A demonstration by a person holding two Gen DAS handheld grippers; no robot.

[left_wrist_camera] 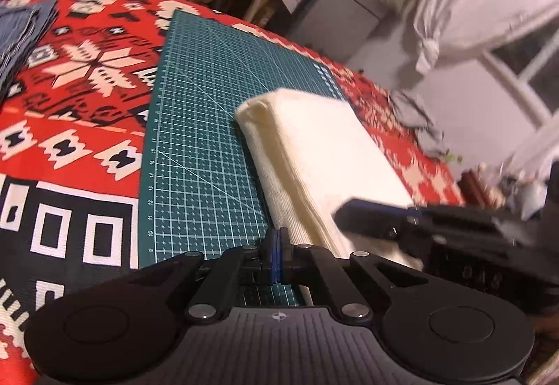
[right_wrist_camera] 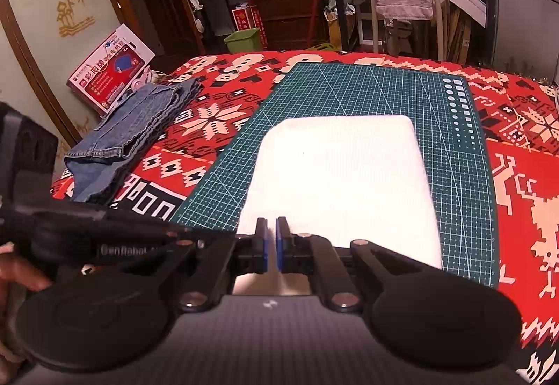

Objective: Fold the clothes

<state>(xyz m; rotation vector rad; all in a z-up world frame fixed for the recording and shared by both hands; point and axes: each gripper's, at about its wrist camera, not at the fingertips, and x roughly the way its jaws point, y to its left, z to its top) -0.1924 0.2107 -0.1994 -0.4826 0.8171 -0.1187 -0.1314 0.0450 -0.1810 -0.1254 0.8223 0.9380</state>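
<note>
The folded cream garment (right_wrist_camera: 340, 186) lies on the green cutting mat (right_wrist_camera: 349, 95), with folded jeans (right_wrist_camera: 129, 137) apart on the red cloth. The left gripper (left_wrist_camera: 277, 254) is clenched on nothing at the mat's near edge. The right gripper (right_wrist_camera: 271, 243) is almost closed with a thin gap, over the garment's near edge; I cannot tell if it pinches cloth.

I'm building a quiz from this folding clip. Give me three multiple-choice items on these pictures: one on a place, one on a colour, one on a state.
1. Where does the cream garment lie?
A. on the green cutting mat
B. on the chair
C. on the floor

2. What colour is the folded jeans pile?
A. black
B. blue
C. yellow

3. How do the left gripper jaws stand?
A. wide open
B. clamped on the jeans
C. shut, with nothing between them

Answers:
1 A, the mat's grid shows around the garment's edges.
2 B, blue denim lies on the red patterned cloth.
3 C, the blue pads meet above the mat.
</note>
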